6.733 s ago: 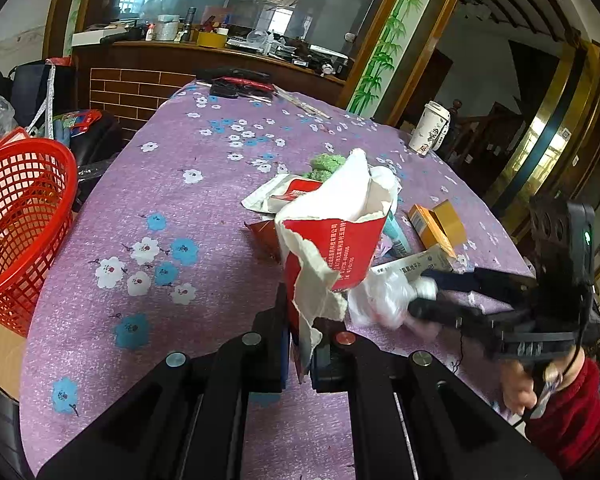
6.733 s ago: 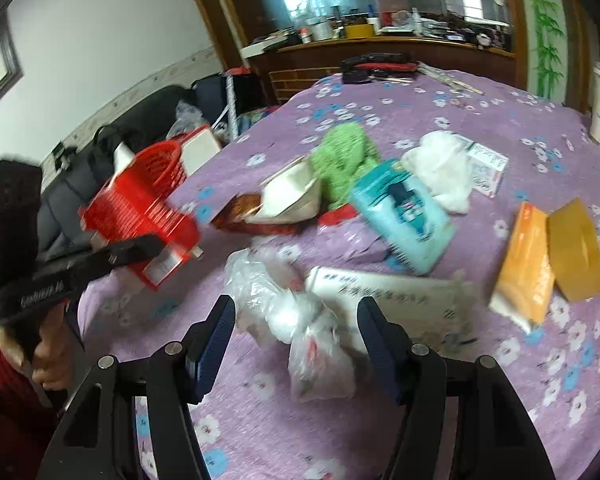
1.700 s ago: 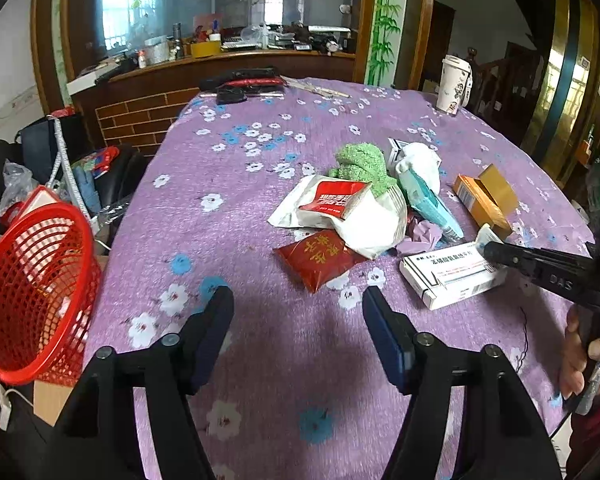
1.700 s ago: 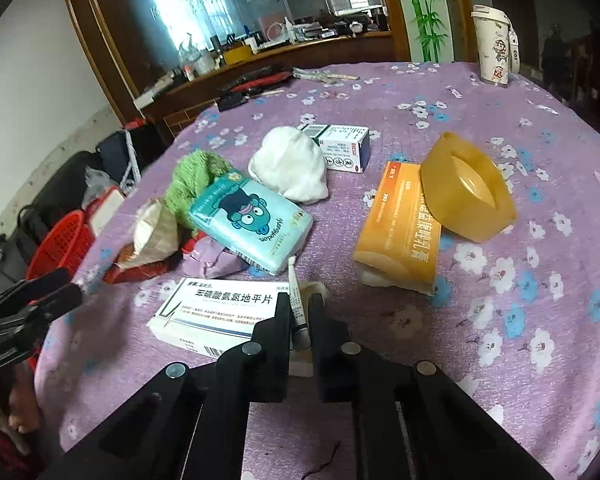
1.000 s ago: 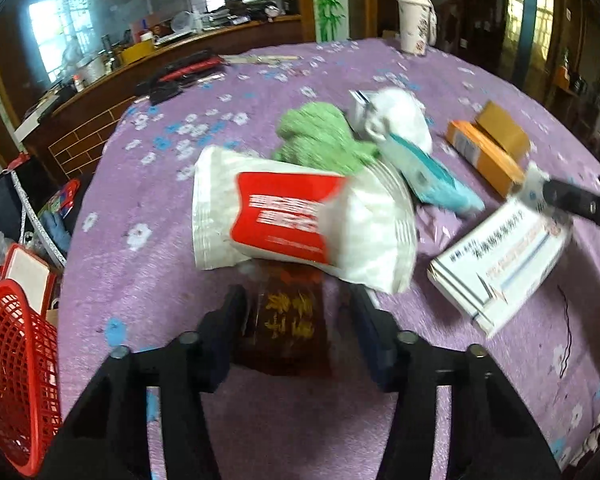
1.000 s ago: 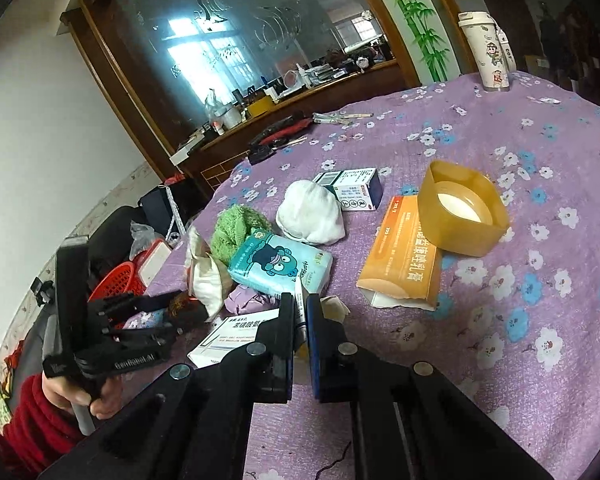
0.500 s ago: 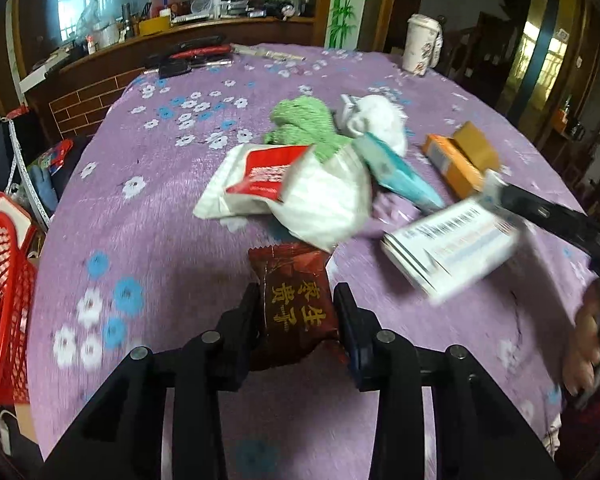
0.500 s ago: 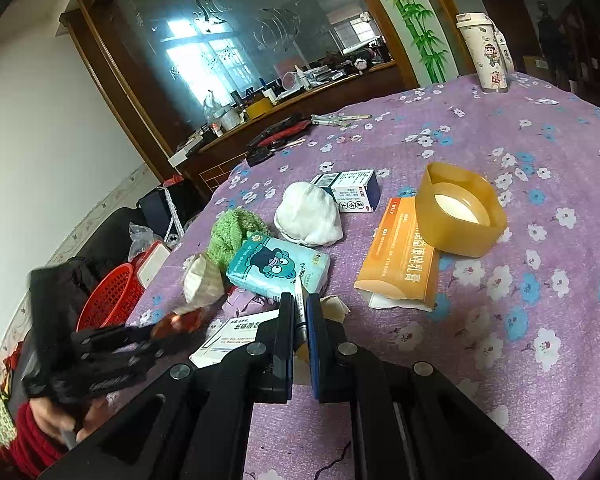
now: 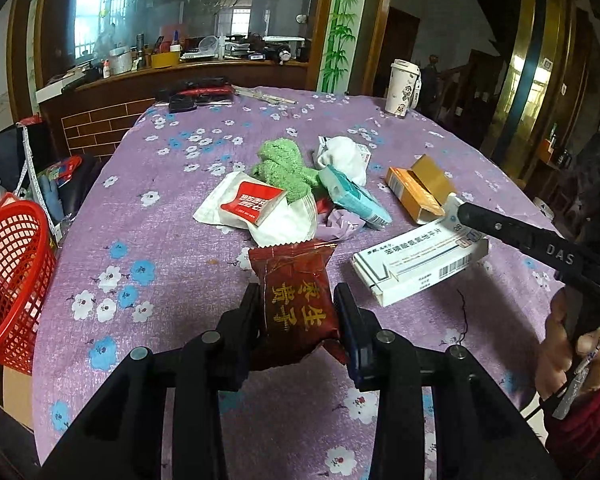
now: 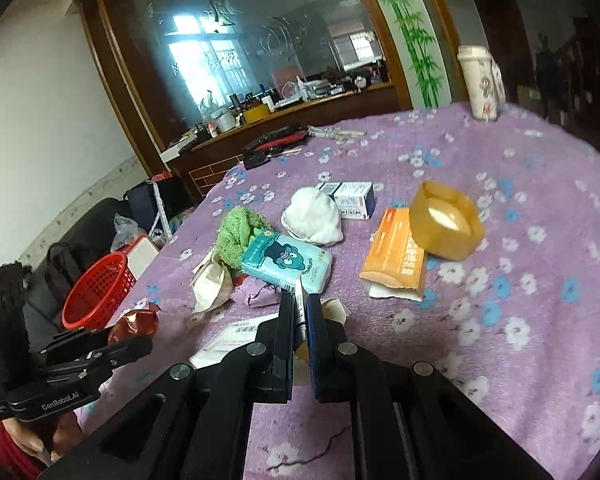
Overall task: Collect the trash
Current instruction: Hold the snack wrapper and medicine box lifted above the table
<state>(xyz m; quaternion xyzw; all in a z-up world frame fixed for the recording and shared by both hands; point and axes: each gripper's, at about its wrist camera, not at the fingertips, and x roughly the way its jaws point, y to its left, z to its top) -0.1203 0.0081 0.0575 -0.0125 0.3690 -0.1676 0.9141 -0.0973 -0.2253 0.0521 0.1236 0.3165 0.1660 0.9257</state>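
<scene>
**Trash pick-up at the purple table: both grippers loaded**

A purple tablecloth (image 9: 172, 208) printed with white and blue flowers covers the table; behind it run a brick-fronted wooden counter (image 9: 112, 116) crowded with clutter, an etched glass panel and a bamboo-painted pillar (image 9: 342, 24). A red mesh basket (image 9: 8, 276) stands off the table's left edge. The left gripper (image 9: 296, 312), its jaws having just narrowed, clamps a dark red snack wrapper (image 9: 296, 300) printed with gold Chinese characters, raised above the cloth. The right gripper (image 10: 299, 316) is closed tight on the end flap of a white medicine box (image 9: 420, 264) bearing blue Chinese text and a barcode, held tilted just off the cloth. Left on the table lie a white packet with a red label (image 9: 256, 208), a green fluffy cloth (image 9: 280, 168), a teal tissue pack with a cartoon bear (image 10: 286, 262), an orange box (image 10: 396, 260) and a white cup (image 9: 402, 88) at the far edge. "GenRobot.AI" reads on the left gripper's body; "DAS" on the right one's arm.
</scene>
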